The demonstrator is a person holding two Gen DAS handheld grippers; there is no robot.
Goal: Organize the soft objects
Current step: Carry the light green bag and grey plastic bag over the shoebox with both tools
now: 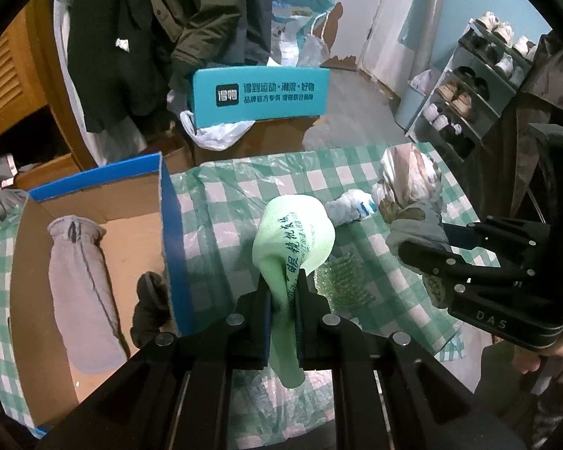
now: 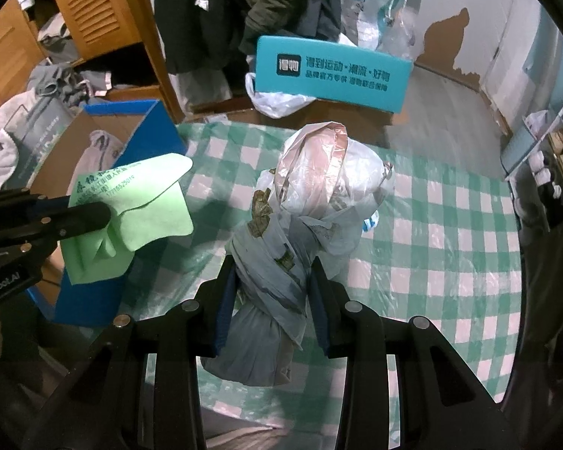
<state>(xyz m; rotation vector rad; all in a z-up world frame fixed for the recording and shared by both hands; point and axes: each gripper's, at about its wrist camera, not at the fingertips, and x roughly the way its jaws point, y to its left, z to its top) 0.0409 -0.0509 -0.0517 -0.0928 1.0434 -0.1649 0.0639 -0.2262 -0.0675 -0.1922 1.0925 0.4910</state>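
Note:
My left gripper (image 1: 283, 292) is shut on a light green cloth (image 1: 294, 238) printed with dark characters, held above the checked table. The same green cloth (image 2: 139, 202) and left gripper (image 2: 94, 213) show at the left of the right wrist view. My right gripper (image 2: 272, 281) is shut on a twisted bundle of pale plastic bags (image 2: 315, 191), lifted off the table. That bundle (image 1: 413, 195) appears at the right in the left wrist view, with the right gripper (image 1: 424, 258) on it.
A blue-edged cardboard box (image 1: 169, 217) stands at the table's left and holds a grey pouch (image 1: 80, 288). Bubble wrap (image 1: 341, 281) and a white wad (image 1: 351, 206) lie on the green checked cloth (image 2: 431, 232). A teal box (image 1: 259, 95) sits beyond; a shoe rack (image 1: 469, 90) at the right.

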